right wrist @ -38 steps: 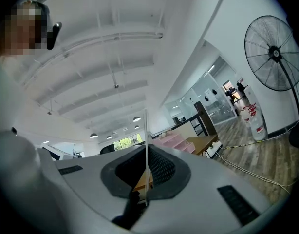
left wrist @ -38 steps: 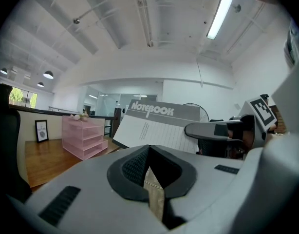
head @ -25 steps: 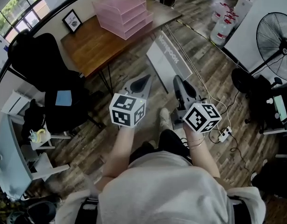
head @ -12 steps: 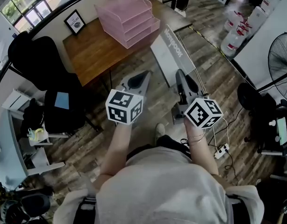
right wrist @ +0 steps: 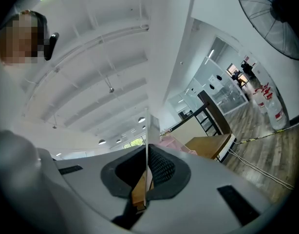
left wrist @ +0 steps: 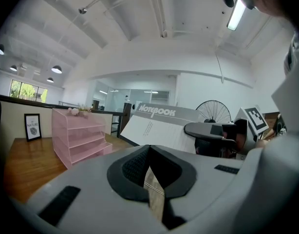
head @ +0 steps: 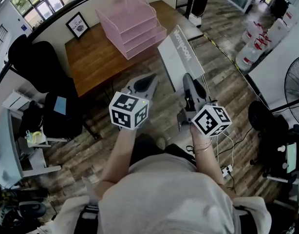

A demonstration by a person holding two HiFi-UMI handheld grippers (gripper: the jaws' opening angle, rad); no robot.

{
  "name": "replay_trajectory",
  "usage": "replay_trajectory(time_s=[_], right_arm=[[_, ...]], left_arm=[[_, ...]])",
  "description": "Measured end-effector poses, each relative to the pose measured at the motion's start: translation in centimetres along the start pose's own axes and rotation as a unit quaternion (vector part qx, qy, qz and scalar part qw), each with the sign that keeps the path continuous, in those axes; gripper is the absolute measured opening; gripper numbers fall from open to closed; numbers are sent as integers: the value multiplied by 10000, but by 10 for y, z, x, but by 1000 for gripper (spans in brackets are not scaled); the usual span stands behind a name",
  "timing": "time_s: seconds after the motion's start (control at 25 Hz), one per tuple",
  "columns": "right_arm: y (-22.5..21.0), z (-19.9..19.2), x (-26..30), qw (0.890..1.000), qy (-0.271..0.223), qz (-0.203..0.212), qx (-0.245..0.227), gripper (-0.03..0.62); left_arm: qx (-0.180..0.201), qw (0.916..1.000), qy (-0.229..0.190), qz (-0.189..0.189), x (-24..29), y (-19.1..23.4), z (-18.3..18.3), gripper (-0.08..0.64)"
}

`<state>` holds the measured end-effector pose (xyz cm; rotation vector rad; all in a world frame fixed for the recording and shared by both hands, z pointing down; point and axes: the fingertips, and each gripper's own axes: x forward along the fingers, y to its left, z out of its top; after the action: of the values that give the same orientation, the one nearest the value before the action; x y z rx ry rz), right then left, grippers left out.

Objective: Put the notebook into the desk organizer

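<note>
In the head view my right gripper (head: 187, 79) is shut on the lower edge of a grey-and-white notebook (head: 181, 57), which sticks up and away over the wooden floor. In the right gripper view the notebook (right wrist: 152, 127) shows edge-on as a thin sheet between the closed pads. The left gripper (head: 149, 78) hangs beside it, shut and holding nothing. In the left gripper view its tips (left wrist: 150, 146) meet, and the notebook (left wrist: 159, 128) and right gripper (left wrist: 208, 129) lie to the right. The pink three-tier desk organizer (head: 132, 26) stands on the far end of a brown desk (head: 98, 57).
A black office chair (head: 42, 67) stands left of the desk, and a framed picture (head: 77, 24) leans at the desk's back. Water bottles (head: 259, 43) and a floor fan (head: 298, 82) are at the right. A power strip with cables (head: 225, 169) lies on the floor.
The person has walked toward the desk, so desk and organizer now sit nearer and more central. Both grippers came along side by side, and the right one keeps its hold on the notebook.
</note>
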<state>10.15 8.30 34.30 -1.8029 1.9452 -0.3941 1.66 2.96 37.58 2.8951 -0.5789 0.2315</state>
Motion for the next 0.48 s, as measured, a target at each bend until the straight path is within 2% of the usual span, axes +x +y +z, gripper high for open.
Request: replay_trajectory(time_s=[0.28, 0.48], right_arm=[[-27, -3, 19, 9997, 162, 97, 169, 18], [-39, -1, 39, 9993, 233, 172, 226, 18]], left_arm=[[-99, 9998, 145, 119, 30, 12, -7, 6], [-146, 9996, 76, 232, 48, 27, 1, 6]])
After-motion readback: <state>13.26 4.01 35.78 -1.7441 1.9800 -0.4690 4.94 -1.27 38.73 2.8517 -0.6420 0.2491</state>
